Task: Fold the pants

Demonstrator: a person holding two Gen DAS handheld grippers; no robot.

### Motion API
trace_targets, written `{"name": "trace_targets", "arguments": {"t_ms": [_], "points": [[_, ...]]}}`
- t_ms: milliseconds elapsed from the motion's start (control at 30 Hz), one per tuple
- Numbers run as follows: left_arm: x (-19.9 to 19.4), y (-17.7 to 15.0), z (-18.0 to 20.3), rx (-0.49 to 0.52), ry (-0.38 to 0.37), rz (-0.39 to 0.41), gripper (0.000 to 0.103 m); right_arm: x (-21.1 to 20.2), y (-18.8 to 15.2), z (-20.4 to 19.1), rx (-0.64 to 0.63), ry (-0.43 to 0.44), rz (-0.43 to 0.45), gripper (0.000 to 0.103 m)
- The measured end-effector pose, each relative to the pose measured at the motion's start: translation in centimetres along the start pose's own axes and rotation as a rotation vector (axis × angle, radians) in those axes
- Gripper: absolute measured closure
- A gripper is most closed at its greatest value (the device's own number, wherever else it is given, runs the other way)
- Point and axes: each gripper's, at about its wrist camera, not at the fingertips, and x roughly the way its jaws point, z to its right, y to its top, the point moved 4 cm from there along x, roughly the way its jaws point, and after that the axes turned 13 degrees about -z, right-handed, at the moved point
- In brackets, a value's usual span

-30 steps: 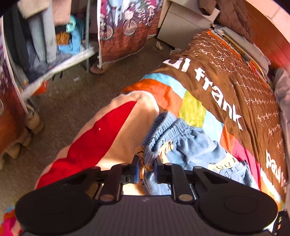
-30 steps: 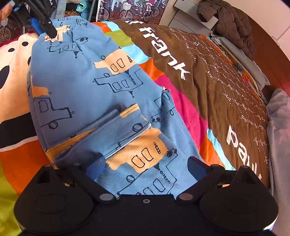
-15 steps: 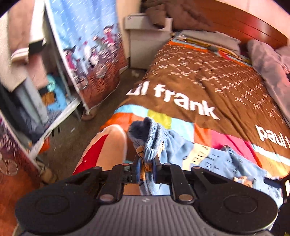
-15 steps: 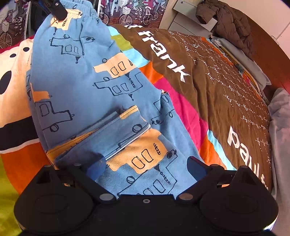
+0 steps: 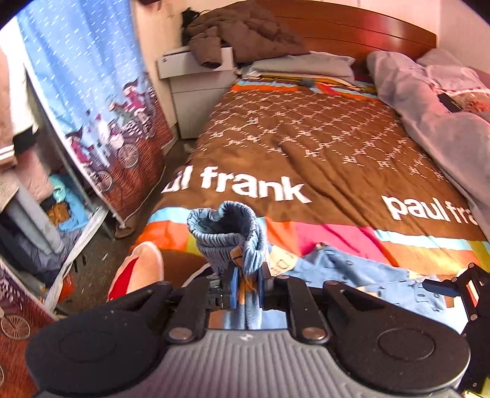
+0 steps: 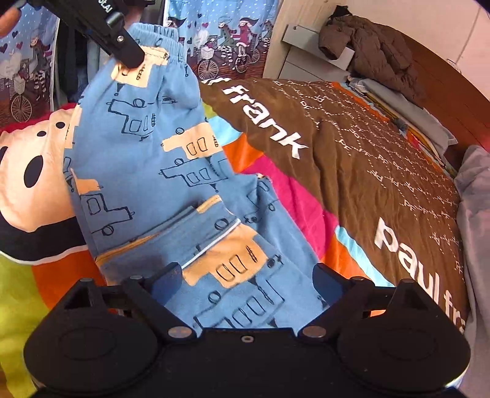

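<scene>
Blue pants (image 6: 159, 171) with orange car prints lie on the colourful bedspread (image 6: 352, 171). My left gripper (image 5: 246, 284) is shut on the elastic waistband (image 5: 226, 235) and holds it lifted above the bed. It also shows in the right wrist view (image 6: 122, 52) at the top left, pinching the waistband (image 6: 159, 39). My right gripper (image 6: 248, 280) is open, its fingers spread over the folded leg ends with a white zipper (image 6: 211, 248). The pants' legs trail to the right in the left wrist view (image 5: 367, 272).
A white nightstand (image 5: 196, 88) with a brown jacket (image 5: 242, 36) stands by the wooden headboard (image 5: 352, 27). A grey blanket (image 5: 428, 104) lies at the bed's right. A printed curtain (image 5: 101, 101) and cluttered shelves (image 5: 36, 196) border the floor strip on the left.
My left gripper has lifted the waistband higher and tilted up toward the headboard. The pants' upper part rose off the bed. My right gripper stayed open over the leg ends.
</scene>
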Motion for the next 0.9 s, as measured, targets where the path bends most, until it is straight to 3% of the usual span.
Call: {"name": "trace_targets", "arguments": {"t_ms": [200, 467, 900], "points": [[-0.9, 0.2, 4.0, 0.083, -0.010, 0.020, 0.090, -1.7, -3.0, 2.6, 0.069, -0.015, -0.011, 0.010], [-1.3, -0.9, 10.5, 0.245, -0.080, 0.032, 0.090, -2.4, -6.8, 6.5, 0.170, -0.076, -0.056, 0.010], [0.1, -4.7, 20.0, 0.418, -0.165, -0.050, 0.090, -2.7, -12.2, 11.8, 0.306, -0.142, -0.117, 0.011]]}}
